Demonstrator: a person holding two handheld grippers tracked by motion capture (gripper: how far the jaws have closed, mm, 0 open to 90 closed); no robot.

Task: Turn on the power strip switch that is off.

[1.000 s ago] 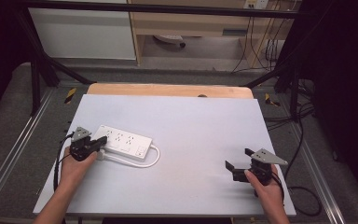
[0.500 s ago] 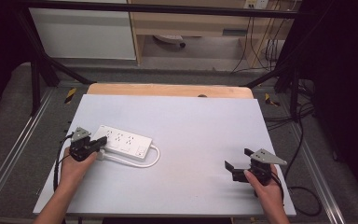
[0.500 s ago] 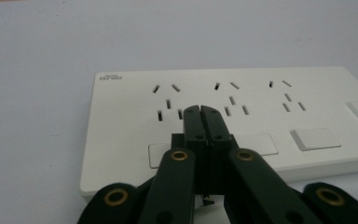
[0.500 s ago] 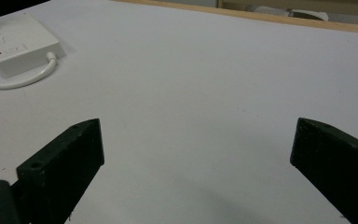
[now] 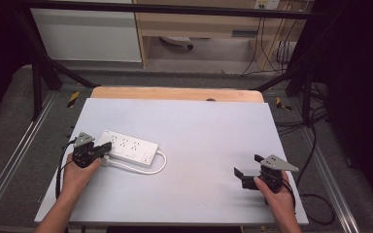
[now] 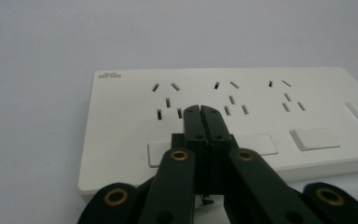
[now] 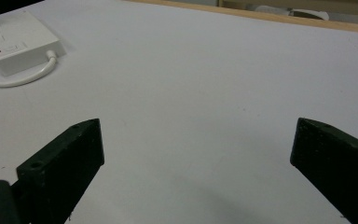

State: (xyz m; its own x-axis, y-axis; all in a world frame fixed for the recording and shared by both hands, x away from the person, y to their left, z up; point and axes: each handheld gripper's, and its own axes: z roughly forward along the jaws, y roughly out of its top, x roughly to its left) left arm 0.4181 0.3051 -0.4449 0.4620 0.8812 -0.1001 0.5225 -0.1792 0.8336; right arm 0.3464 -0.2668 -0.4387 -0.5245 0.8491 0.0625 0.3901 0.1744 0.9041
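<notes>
A white power strip lies flat on the left half of the pale table, its white cable looping along its near side. My left gripper is shut with nothing between its jaws, its tips over the strip's left end. The left gripper view has the closed jaws just above the strip, near its left sockets and switch buttons. My right gripper rests open over bare table at the right front. From the right gripper view the strip's end and cable lie far off at upper left.
A wooden board edge runs along the table's far side. Metal frame rails flank the table on both sides. Cables hang off the right side, and a cabinet stands behind.
</notes>
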